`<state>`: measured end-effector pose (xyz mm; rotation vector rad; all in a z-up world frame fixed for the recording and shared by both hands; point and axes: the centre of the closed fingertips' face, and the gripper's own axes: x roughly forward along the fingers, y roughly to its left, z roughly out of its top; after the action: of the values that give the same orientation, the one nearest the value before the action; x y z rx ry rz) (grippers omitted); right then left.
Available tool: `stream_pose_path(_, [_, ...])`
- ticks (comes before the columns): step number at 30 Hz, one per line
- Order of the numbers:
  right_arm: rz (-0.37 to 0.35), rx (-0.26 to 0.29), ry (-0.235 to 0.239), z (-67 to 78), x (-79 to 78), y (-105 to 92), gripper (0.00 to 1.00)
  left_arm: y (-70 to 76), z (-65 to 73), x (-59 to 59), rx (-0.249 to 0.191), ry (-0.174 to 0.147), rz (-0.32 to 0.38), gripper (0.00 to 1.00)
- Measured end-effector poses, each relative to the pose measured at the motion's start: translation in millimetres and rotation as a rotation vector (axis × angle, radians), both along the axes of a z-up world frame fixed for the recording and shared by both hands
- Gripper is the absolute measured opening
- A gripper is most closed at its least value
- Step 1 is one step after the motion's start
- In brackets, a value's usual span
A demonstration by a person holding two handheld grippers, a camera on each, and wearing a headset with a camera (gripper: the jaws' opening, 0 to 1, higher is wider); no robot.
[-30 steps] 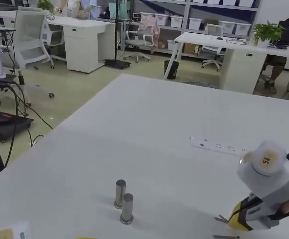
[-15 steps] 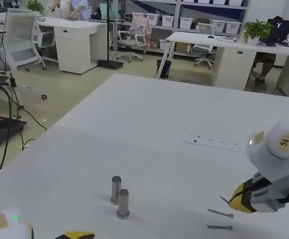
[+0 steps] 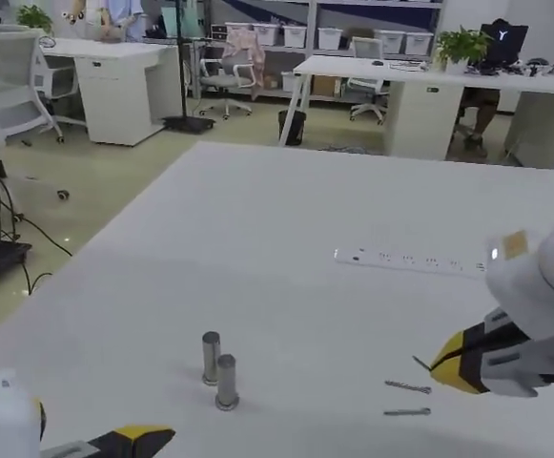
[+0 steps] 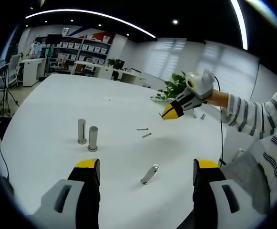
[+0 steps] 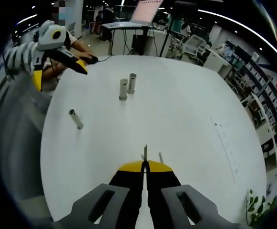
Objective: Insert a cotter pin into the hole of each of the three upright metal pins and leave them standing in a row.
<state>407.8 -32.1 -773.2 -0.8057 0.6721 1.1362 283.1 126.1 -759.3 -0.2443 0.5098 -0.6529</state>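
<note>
Metal pins, standing: two upright metal pins (image 3: 211,357) (image 3: 226,382), just beside each other but apart, toward the near edge of the desk (image 3: 286,239), left of its middle.
Metal pin, down: one fallen metal pin (image 4: 149,174) lies on its side, closer to the near edge than the standing pair.
Cross holes: too small to make out on any of the three.
Cotter pin, in hand: one cotter pin (image 5: 145,151), thin wire, juts forward out of the tips of the right tongs (image 5: 145,164).
Cotter pins, loose: two loose cotter pins (image 3: 408,386) (image 3: 406,412) lie flat near the near right part of the desk, close together, just below the right tongs.
Right tongs: clenched on the cotter pin, held above the desk, well apart from the standing pair.
Left tongs (image 4: 146,164): released, jaws wide apart and grasping nothing, low at the near edge, facing the fallen metal pin.
Power strip (image 3: 405,260): farther back on the right, clear of the work.
Progress, judged: no cotter pin seated; one metal pin yet to be stood up.
Handling, cotter pin: likely light, springy and apt to swivel in the tongs; best gripped near the head, legs left free.
Handling, metal pins: likely stiff, smooth and dense, prone to roll or topple; best gripped across the shank at mid-height.
</note>
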Motion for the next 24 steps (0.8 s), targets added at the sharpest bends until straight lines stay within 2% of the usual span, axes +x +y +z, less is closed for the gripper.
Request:
stream_pose_path(3, [-0.007, 0.020, -0.013, 4.7, -6.5, 0.4, 0.02, 2.3, 0.6, 7.5, 0.003, 0.002, -0.005, 0.76])
stream_pose_path(10, [-0.007, 0.060, -0.049, 13.0, -19.1, 1.2, 0.02, -4.8, 13.7, 17.5, -0.033, -0.038, -0.007, 0.69])
stream_pose_path(13, [-0.003, 0.073, -0.062, 14.5, -23.7, 1.6, 0.02, -9.0, 16.0, 19.6, -0.046, -0.042, -0.005, 0.64])
stream_pose_path(16, [0.006, 0.085, -0.082, 16.7, -28.9, 3.5, 0.02, -13.9, 15.8, 20.8, -0.058, -0.032, -0.008, 0.63])
stream_pose_path(20, [0.014, 0.104, -0.101, 19.2, -35.9, 7.4, 0.02, -21.6, 15.1, 20.3, -0.070, -0.001, -0.030, 0.62])
stream_pose_path(24, [0.031, 0.114, -0.124, 20.7, -42.9, 12.3, 0.02, -29.1, 18.2, 22.5, -0.066, 0.002, -0.056, 0.57])
